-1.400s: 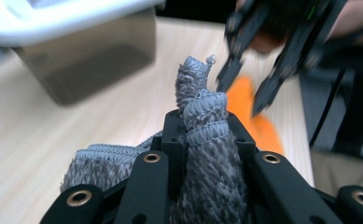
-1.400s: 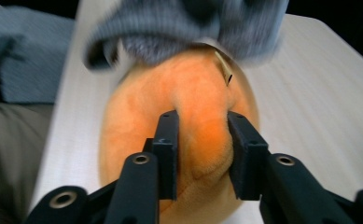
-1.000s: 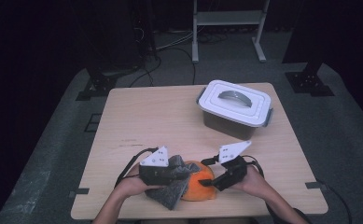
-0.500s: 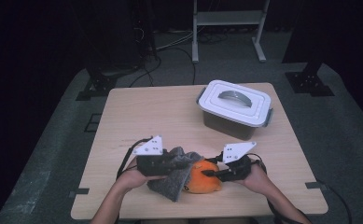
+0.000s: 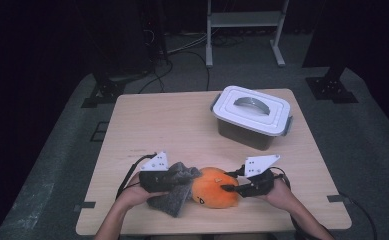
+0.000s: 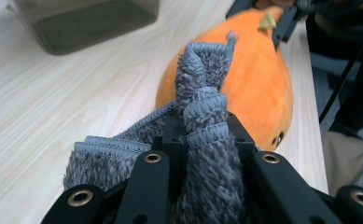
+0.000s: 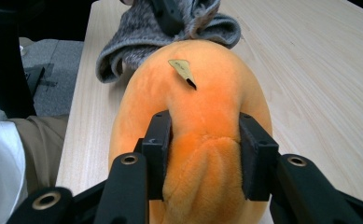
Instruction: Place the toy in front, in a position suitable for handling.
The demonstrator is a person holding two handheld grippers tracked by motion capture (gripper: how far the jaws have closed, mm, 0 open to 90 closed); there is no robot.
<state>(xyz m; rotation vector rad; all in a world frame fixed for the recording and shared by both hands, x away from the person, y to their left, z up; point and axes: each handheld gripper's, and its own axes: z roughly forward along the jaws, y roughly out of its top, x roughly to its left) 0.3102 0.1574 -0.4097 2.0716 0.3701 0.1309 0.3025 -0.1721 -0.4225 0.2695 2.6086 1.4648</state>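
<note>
**Grey cloth and orange plush both gripped at the table's near edge**

The left gripper (image 5: 178, 181) has its jaws clamped on a bunched fold of the grey fuzzy cloth (image 5: 174, 192), which drapes against the orange plush toy (image 5: 214, 187). The right gripper (image 5: 229, 188) has just been closing, and its pads now pinch the toy's end. Farther back right stands a lidded plastic box (image 5: 252, 116). Risk: the toy sits near the table (image 5: 182, 120) edge, so a sideways tug on the cloth could probably drag it out of that shallow pinch.

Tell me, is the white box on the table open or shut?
Shut: the white lid sits flat on the box, its handle on top.
</note>
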